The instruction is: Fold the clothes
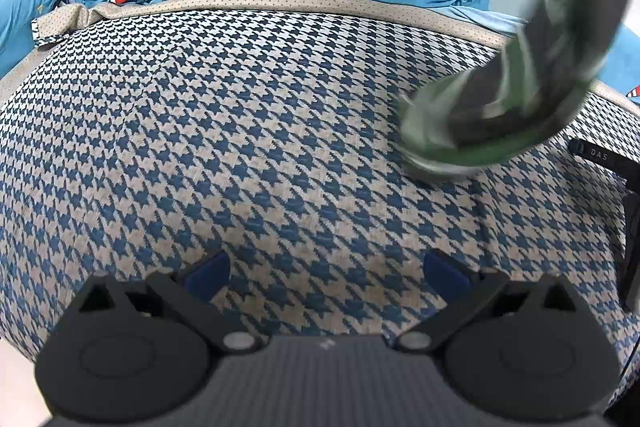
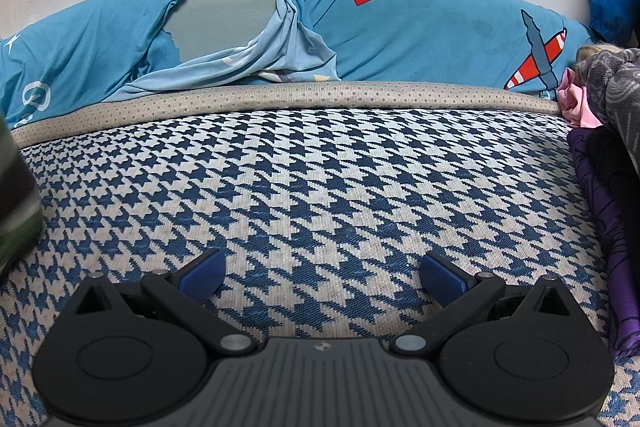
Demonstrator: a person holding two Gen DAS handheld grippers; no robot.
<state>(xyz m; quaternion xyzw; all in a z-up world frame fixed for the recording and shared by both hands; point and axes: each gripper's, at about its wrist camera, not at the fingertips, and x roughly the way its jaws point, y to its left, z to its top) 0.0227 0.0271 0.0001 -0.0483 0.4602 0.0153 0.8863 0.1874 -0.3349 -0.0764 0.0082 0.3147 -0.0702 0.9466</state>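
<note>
A green, black and white striped garment (image 1: pixel 520 75), motion-blurred and bunched, hangs ahead and right of the left fingers (image 1: pixel 208 273), its lower end touching the houndstooth cushion (image 1: pixel 240 131).

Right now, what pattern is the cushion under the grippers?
Blue-and-cream houndstooth cushion; clearest in the right wrist view.

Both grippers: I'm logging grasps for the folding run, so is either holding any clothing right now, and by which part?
Nothing is held. The left gripper and right gripper are open over the houndstooth cloth.
</note>
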